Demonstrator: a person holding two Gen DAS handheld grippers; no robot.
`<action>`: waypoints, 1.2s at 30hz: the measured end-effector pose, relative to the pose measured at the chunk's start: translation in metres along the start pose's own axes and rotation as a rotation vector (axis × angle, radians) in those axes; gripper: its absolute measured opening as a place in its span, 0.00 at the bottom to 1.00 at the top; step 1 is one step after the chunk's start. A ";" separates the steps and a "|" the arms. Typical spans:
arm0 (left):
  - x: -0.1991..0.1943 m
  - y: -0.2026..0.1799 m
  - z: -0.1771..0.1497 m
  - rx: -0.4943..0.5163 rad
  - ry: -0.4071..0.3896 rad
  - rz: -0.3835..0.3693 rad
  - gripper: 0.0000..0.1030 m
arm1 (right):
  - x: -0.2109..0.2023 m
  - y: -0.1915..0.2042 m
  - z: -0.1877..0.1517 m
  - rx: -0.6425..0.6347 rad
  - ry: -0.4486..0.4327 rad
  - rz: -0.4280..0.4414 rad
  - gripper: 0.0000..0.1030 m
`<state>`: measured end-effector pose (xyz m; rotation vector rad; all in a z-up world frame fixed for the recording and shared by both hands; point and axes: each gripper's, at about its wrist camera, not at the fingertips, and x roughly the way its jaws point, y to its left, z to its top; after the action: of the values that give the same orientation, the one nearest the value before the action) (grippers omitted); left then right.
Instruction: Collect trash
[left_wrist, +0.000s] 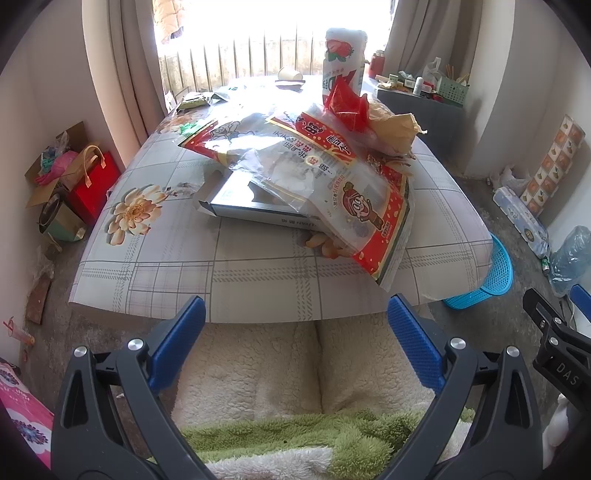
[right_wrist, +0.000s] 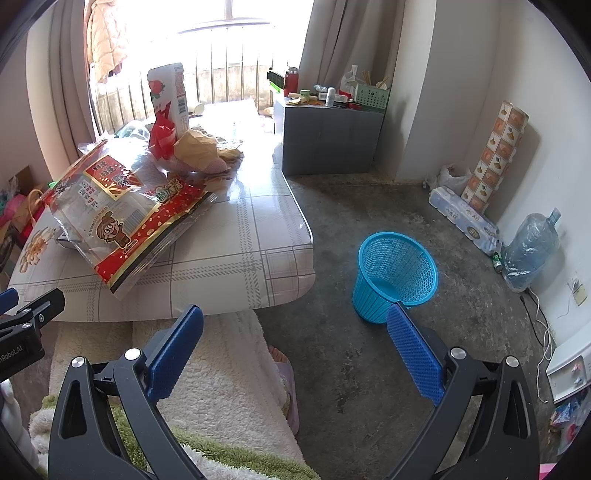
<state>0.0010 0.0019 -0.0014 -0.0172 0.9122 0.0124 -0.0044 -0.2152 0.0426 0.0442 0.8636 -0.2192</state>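
Note:
A pile of trash lies on the low table (left_wrist: 177, 280): a big red-and-clear snack bag (left_wrist: 332, 184) (right_wrist: 129, 214), a flat grey box (left_wrist: 251, 206) under it, crumpled brown paper (left_wrist: 395, 129) (right_wrist: 197, 147), a red wrapper (left_wrist: 347, 103) and a tall strawberry carton (left_wrist: 343, 55) (right_wrist: 170, 96). A blue mesh waste basket (right_wrist: 393, 275) (left_wrist: 487, 280) stands on the floor right of the table. My left gripper (left_wrist: 295, 332) is open, short of the table's near edge. My right gripper (right_wrist: 295, 339) is open above the floor, near the basket.
A grey cabinet (right_wrist: 328, 140) with small items stands behind the table. Bags and boxes (left_wrist: 66, 184) crowd the left floor. Tissue packs (right_wrist: 465, 218) and a water jug (right_wrist: 532, 251) line the right wall. A fleece-clad lap (left_wrist: 280, 369) is below the grippers.

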 end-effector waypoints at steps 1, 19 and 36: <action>0.000 0.000 0.000 0.000 0.000 0.000 0.93 | 0.000 0.000 0.000 0.002 0.002 0.003 0.94; 0.003 0.003 0.000 -0.006 0.003 0.001 0.93 | 0.001 0.001 -0.001 0.007 0.006 0.012 0.94; 0.004 0.005 -0.002 -0.006 0.006 0.001 0.93 | 0.001 0.000 -0.001 0.010 0.005 0.013 0.94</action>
<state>0.0018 0.0070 -0.0061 -0.0224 0.9184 0.0156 -0.0051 -0.2153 0.0411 0.0597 0.8672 -0.2110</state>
